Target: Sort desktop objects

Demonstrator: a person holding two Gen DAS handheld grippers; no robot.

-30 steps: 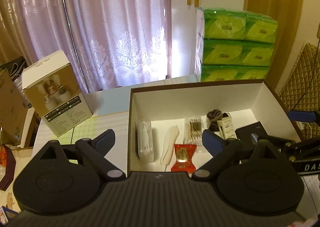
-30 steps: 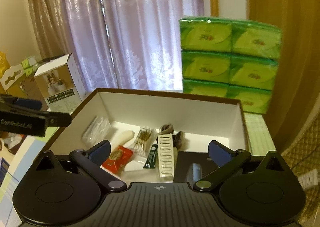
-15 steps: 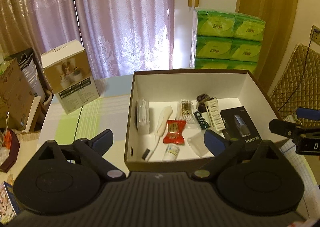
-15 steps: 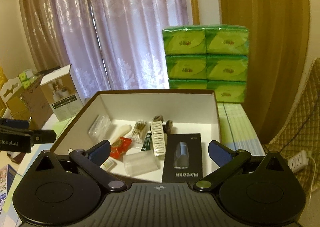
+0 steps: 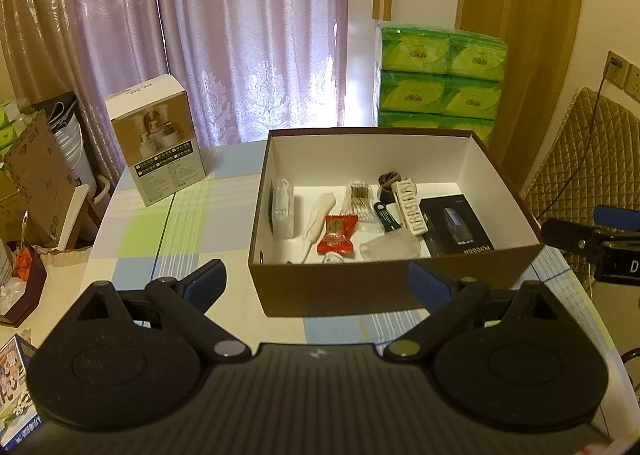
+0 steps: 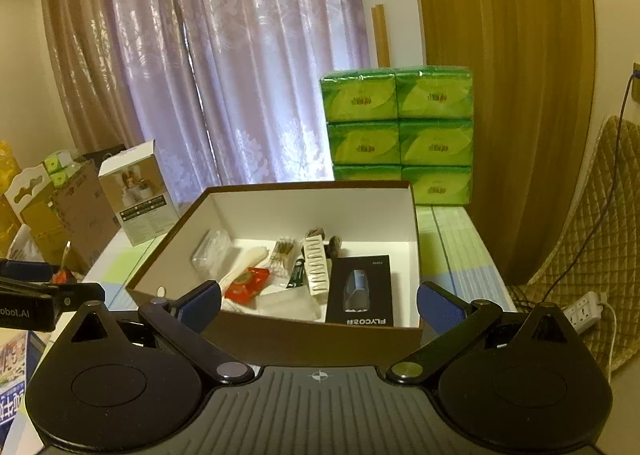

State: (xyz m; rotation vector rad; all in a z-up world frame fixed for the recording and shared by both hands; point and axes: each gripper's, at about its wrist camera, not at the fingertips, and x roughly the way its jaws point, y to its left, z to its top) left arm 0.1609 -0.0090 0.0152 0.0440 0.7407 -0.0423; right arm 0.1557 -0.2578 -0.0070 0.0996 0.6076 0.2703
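A brown box with a white inside (image 5: 360, 291) (image 6: 312, 343) stands on the checked table. In it lie a black shaver box (image 5: 456, 225) (image 6: 360, 289), a red snack packet (image 5: 338, 233) (image 6: 248, 283), a bag of cotton swabs (image 5: 360, 201) (image 6: 282, 253), a white ribbed clip (image 5: 410, 207) (image 6: 316, 267), a green tube (image 5: 386, 217) and a clear plastic case (image 5: 282, 207). My left gripper (image 5: 318, 281) is open, held back from the box's near wall with nothing between its fingers. My right gripper (image 6: 320, 301) is open too, in front of the same wall, empty.
A white and brown product box (image 5: 158, 137) (image 6: 138, 193) stands at the table's far left. Stacked green tissue packs (image 5: 440, 79) (image 6: 400, 135) rise behind the box. Cardboard boxes (image 5: 34, 175) crowd the left; a quilted chair (image 5: 588, 159) and power strip (image 6: 582, 309) are on the right.
Both grippers have pulled back and risen from over the box; the whole box and its near wall now show. Both stay open. The things in the box have not moved.
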